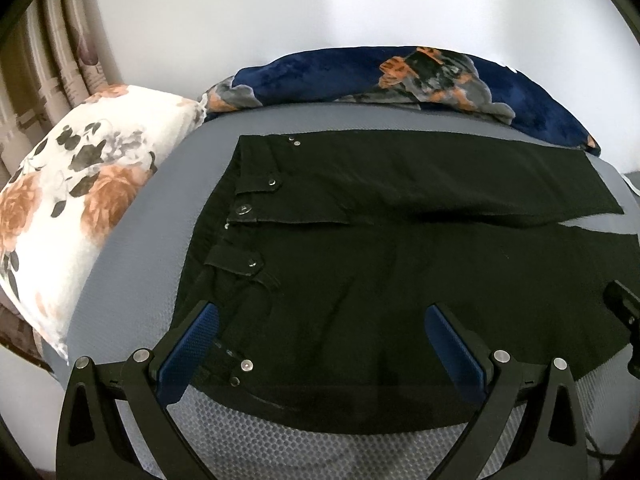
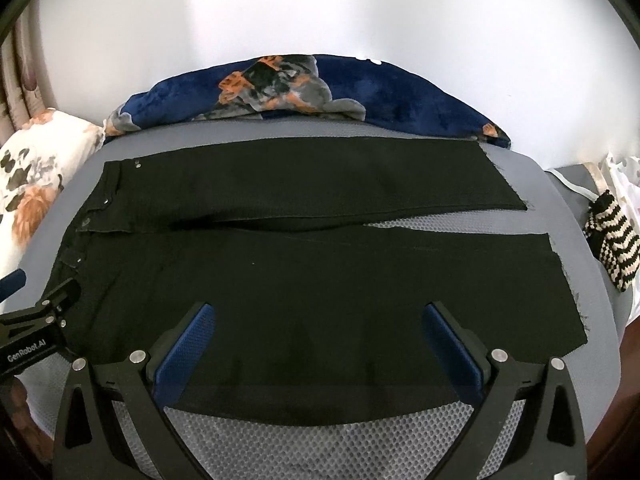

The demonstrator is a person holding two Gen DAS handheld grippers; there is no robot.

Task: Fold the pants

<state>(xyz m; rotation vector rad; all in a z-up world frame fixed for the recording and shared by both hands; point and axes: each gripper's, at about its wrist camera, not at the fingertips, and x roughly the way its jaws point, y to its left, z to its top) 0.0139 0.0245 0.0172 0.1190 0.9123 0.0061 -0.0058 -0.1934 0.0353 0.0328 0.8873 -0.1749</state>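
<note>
My left gripper (image 1: 320, 344) and right gripper (image 2: 320, 344) are wide, empty. I should pinch the near edge of the pants (image 2: 320, 280) evenly

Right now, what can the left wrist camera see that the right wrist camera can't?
Only the left wrist view shows the curtain and the waistband buttons up close. Only the right wrist view shows the striped knit thing and both leg ends. Both show the black pants lying flat, the flowery pillow, the blue blanket, and an open gripper: left, right.
</note>
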